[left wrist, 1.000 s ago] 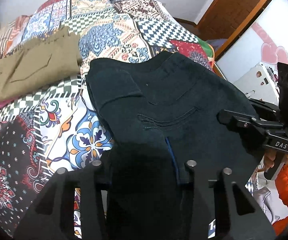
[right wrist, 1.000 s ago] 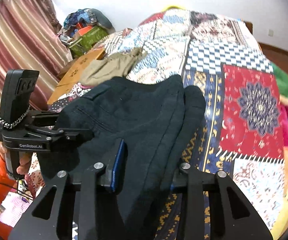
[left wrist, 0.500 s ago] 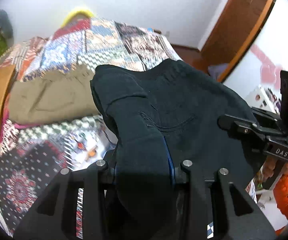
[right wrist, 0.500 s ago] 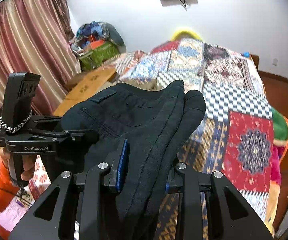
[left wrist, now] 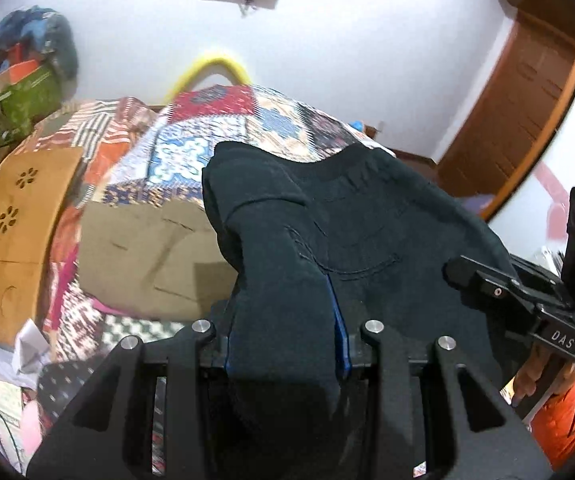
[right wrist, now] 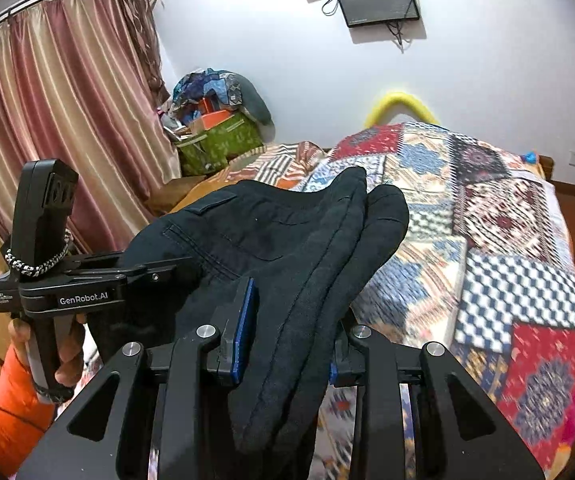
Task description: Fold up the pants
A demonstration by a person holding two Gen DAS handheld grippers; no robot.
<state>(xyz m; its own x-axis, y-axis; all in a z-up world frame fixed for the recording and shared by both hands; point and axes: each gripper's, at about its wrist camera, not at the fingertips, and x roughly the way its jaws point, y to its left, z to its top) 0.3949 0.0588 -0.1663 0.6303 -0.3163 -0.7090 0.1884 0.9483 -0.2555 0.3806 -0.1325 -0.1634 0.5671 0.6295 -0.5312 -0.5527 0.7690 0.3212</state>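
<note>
The dark navy pants [left wrist: 367, 240] hang folded between both grippers, lifted above the bed. My left gripper [left wrist: 283, 340] is shut on a thick bunch of the pants at its left end. My right gripper [right wrist: 287, 344] is shut on the pants [right wrist: 271, 232] at the other end. The right gripper also shows at the right edge of the left wrist view [left wrist: 499, 292]. The left gripper shows at the left of the right wrist view [right wrist: 87, 292]. The pocket seams face up.
A patchwork quilt [right wrist: 487, 208] covers the bed below. Folded olive-brown pants [left wrist: 147, 248] lie on the quilt to the left, next to a wooden board [left wrist: 11, 232]. A green box with clutter [right wrist: 219, 140] stands by the curtain. A wooden door [left wrist: 527, 92] is at the right.
Both grippers have lifted the dark pants up off the quilt and tilted upward. The wall and screen now show, and the pants hang clear of the bed.
</note>
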